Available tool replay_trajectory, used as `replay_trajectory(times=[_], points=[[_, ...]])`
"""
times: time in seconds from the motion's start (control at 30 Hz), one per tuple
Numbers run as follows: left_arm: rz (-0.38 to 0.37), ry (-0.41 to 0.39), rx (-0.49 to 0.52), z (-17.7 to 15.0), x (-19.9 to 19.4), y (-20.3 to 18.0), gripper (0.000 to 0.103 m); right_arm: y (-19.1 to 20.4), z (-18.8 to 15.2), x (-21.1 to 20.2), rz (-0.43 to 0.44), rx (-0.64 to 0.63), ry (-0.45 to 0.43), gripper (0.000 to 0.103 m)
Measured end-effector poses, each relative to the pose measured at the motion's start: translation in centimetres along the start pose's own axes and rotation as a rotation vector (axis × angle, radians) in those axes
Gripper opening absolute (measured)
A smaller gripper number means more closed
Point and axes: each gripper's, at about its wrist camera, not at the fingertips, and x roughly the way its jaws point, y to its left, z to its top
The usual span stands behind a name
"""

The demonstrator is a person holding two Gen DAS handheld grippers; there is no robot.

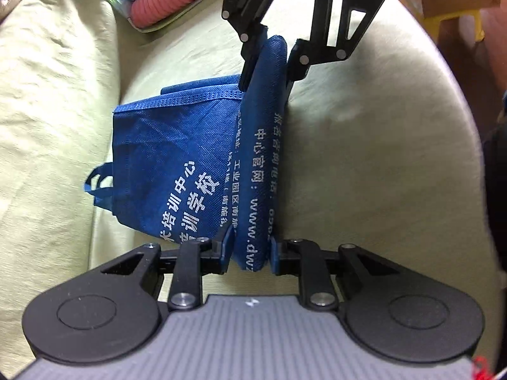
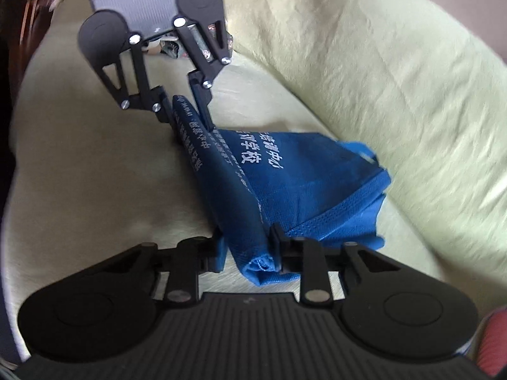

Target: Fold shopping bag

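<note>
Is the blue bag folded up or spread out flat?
Partly folded. The blue bag has one edge lifted into a fold, pinched by the left gripper and right gripper.

Two close wrist views face each other across the bag (image 1: 177, 158).

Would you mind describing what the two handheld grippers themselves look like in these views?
Both are matte black linkage frames with silver pivot screws and two round disc housings each. The left gripper has a grey ribbed body and blue finger pads. The right gripper has a dark ribbed body. No cables or sleeves are clearly visible.
</note>
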Motion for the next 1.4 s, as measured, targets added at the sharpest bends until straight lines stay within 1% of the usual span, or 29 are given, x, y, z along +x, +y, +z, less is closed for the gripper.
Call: replay_trajectory(times=[0.07, 0.17, 0.23, 0.33, 0.4, 0.5, 0.6, 0.67, 0.77, 0.97, 1.1, 1.27, 1.3, 1.37, 1.4], points=[[-0.042, 0.002, 0.030, 0.7, -1.1, -1.4, 0.027, 0.6, -0.3, -1.3, 0.037, 0.020, 0.011, 0.025], [-0.080, -0.003, 0.062, 1.7, -2.6, -3.8, 0.028, 1.9, -1.0, -3.6, 0.077, 0.042, 0.033, 0.025], [-0.116, -0.011, 0.045, 2.3, -3.7, -5.3, 0.028, 2.7, -1.5, -5.0, 0.104, 0.071, 0.046, 0.024], [-0.159, -0.022, -0.009, 2.8, -4.5, -6.1, 0.028, 3.8, -2.1, -6.9, 0.149, 0.133, 0.064, 0.024], [-0.187, -0.028, -0.067, 2.9, -4.7, -5.9, 0.028, 3.4, -2.5, -7.4, 0.180, 0.188, 0.071, 0.024], [-0.223, -0.023, -0.145, 3.1, -4.4, -4.6, 0.028, 1.8, -2.7, -7.4, 0.234, 0.273, 0.086, 0.024], [-0.257, -0.018, -0.200, 3.0, -3.6, -3.3, 0.028, -0.3, -2.5, -6.7, 0.312, 0.373, 0.110, 0.024], [-0.282, -0.013, -0.233, 2.9, -3.0, -2.5, 0.028, -2.2, -2.9, -6.2, 0.385, 0.473, 0.130, 0.024], [-0.296, -0.016, -0.253, 2.7, -2.4, -1.9, 0.028, -4.3, -3.3, -5.3, 0.459, 0.590, 0.155, 0.023], [-0.323, -0.022, -0.292, 2.3, -1.3, -0.8, 0.029, -5.9, -4.8, -4.5, 0.538, 0.769, 0.186, 0.023], [-0.342, -0.025, -0.317, 2.1, -0.6, -0.1, 0.033, -6.8, -5.3, -3.0, 0.576, 0.877, 0.213, 0.022], [-0.294, -0.030, -0.336, 1.7, -0.8, -0.6, 0.038, -8.1, -5.1, -1.6, 0.615, 0.965, 0.317, 0.022], [-0.276, -0.026, -0.333, 1.6, -1.0, -0.7, 0.042, -8.3, -5.1, -1.5, 0.618, 0.977, 0.332, 0.022], [-0.211, -0.008, -0.313, 1.4, -1.8, -0.9, 0.043, -8.6, -5.1, -1.1, 0.612, 1.005, 0.358, 0.021], [-0.202, -0.006, -0.314, 1.3, -2.1, -0.9, 0.043, -8.7, -5.2, -1.0, 0.609, 1.019, 0.366, 0.020]])
